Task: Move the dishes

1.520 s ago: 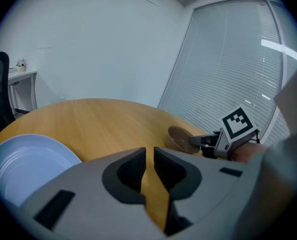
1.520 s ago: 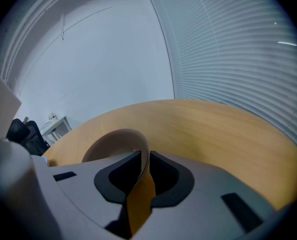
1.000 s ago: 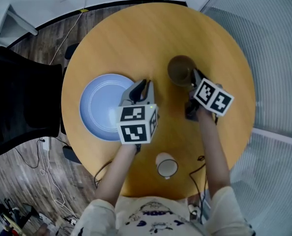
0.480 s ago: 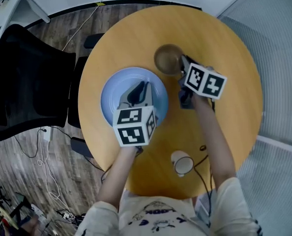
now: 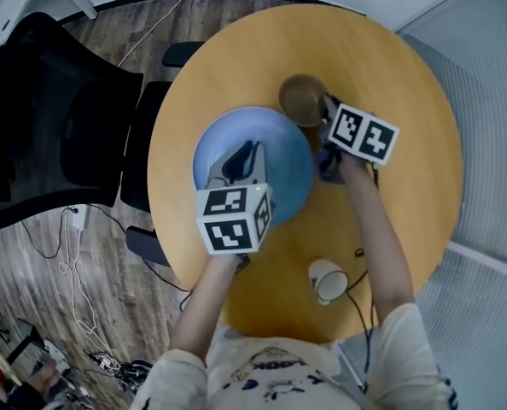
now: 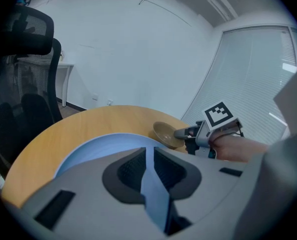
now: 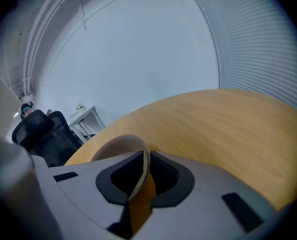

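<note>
Round wooden tabletop (image 5: 390, 67) below — left tool (image 5: 243, 156) clamped on rim of blue plate (image 5: 283, 178), right tool (image 5: 326, 114) clamped on rim of brown bowl (image 5: 300, 99). Recommend holding both level, rims apart.

Soft, even, fairly bright room light falls on the bench (image 5: 424, 186), leaving only faint shadows. Every view bows like a fisheye, and both claw views darken at the corners. Close to the lens, the left claw (image 6: 149, 154) and its plate (image 6: 98, 149) look soft, as do the right claw (image 7: 147, 159) and bowl (image 7: 116, 146). Right of that claw the bench smears. Beyond the left claw, blinds (image 6: 253, 84) glow pale.
</note>
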Demonstrator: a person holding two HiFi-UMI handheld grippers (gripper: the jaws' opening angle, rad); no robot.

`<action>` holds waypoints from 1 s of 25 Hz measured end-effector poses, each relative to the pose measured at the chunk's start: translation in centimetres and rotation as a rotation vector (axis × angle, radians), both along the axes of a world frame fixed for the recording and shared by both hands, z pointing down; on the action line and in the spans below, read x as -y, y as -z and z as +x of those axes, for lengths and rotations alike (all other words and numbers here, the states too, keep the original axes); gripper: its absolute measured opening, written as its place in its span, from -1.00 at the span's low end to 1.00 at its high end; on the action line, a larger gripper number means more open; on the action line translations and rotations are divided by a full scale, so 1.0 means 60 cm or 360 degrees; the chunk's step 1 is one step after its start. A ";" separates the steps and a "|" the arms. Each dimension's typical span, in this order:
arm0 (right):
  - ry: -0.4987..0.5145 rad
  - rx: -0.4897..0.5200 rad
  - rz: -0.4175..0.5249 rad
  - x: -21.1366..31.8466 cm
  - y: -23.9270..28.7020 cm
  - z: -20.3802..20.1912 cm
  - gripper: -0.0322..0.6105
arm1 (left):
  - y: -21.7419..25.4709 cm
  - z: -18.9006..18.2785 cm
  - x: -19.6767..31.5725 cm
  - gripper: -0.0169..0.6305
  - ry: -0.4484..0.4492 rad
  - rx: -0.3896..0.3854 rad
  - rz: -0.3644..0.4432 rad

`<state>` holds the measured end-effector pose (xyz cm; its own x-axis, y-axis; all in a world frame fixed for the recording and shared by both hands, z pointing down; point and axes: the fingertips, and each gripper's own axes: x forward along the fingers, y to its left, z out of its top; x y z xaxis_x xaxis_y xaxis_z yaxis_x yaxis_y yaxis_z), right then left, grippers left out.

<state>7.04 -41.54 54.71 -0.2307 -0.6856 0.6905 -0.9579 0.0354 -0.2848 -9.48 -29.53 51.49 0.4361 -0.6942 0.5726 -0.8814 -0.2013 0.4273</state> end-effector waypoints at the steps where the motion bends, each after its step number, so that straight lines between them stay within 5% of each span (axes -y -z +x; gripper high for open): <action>1: 0.0002 0.0012 0.0000 0.000 -0.001 -0.002 -0.83 | -0.001 -0.002 -0.001 -0.80 0.0004 -0.0006 0.0001; 3: 0.0006 0.0011 0.0019 0.000 0.004 -0.003 -0.81 | 0.001 -0.006 -0.002 -0.80 0.0007 -0.0018 0.0007; 5: 0.0020 -0.0008 0.0062 -0.004 0.020 -0.005 -0.54 | 0.007 -0.010 -0.006 -0.80 0.0003 -0.0022 0.0020; 11: 0.0050 -0.0169 0.0320 -0.071 0.119 0.017 -0.52 | 0.035 -0.006 -0.027 -0.80 -0.0055 -0.0019 0.0105; 16: 0.0034 -0.0274 0.0603 -0.197 0.239 0.053 -0.52 | 0.118 0.018 -0.067 -0.81 -0.0150 -0.0011 0.0292; 25: 0.0003 -0.0315 0.0798 -0.469 0.290 0.107 -0.65 | 0.206 0.065 -0.201 -0.88 -0.0256 0.0127 0.0561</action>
